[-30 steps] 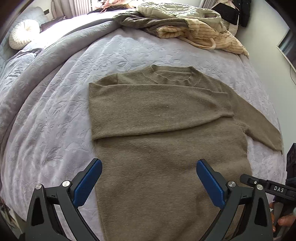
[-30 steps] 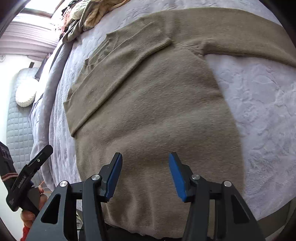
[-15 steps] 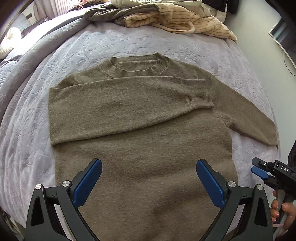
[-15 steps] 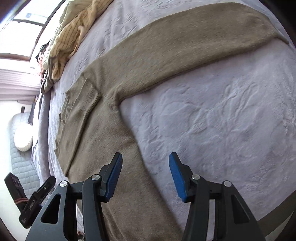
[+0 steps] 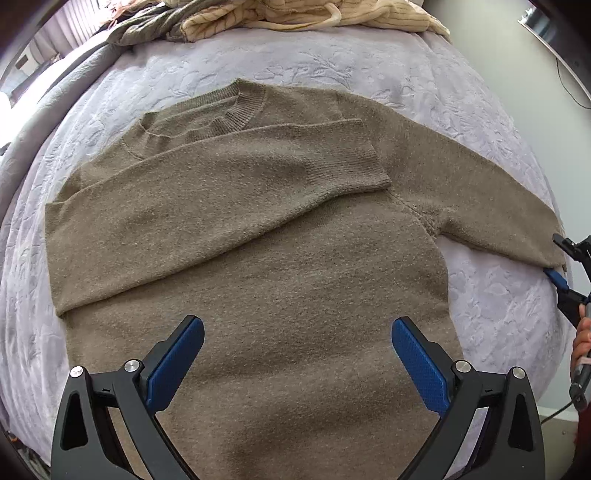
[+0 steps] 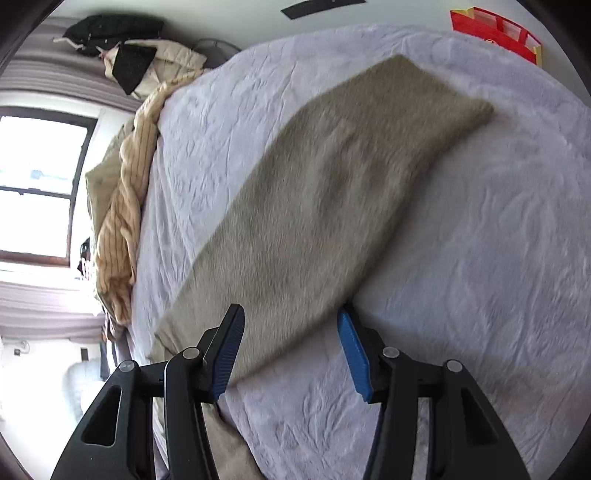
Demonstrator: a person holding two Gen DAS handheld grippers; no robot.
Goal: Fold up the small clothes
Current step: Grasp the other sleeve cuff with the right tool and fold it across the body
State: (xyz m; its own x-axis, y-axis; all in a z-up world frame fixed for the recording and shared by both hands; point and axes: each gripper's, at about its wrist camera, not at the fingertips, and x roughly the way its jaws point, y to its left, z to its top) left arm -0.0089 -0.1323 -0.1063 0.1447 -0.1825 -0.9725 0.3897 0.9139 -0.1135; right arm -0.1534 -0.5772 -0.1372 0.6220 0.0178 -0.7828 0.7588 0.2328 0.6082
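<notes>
Olive knit sweater (image 5: 258, 258), one item, laid flat and face-up on the lavender quilted bedspread (image 5: 369, 62), collar (image 5: 236, 107) pointing away from the person; taken here as the landmark. One sleeve (image 5: 221, 192) lies folded across the sweater's chest, cuff ending short of the far armhole, which reads as the first fold of the job already made. Other sleeve (image 5: 480, 195) lies stretched out sideways from the sweater's body, not yet folded, presumably the next piece to go over. Left gripper (image 5: 297, 362): hovers above the sweater's lower body, jaws spread wide, nothing between them, likely waiting clear of the fabric. Right gripper (image 6: 290, 347): at the outstretched sleeve's cuff end, jaws parted with the sleeve running between them in its own view; whether the pads touch the knit cannot be told, and no pinch is visible. Heap of other clothes (image 5: 314, 14), striped cream and drab, beyond the sweater's collar, probably the pile awaiting folding. Obscured: sweater's hem, cut off below the left gripper; the right-wrist view is motion-blurred; the person's hand (image 5: 581, 343) shows only as fingers at the frame edge, beside the sleeve end.
</notes>
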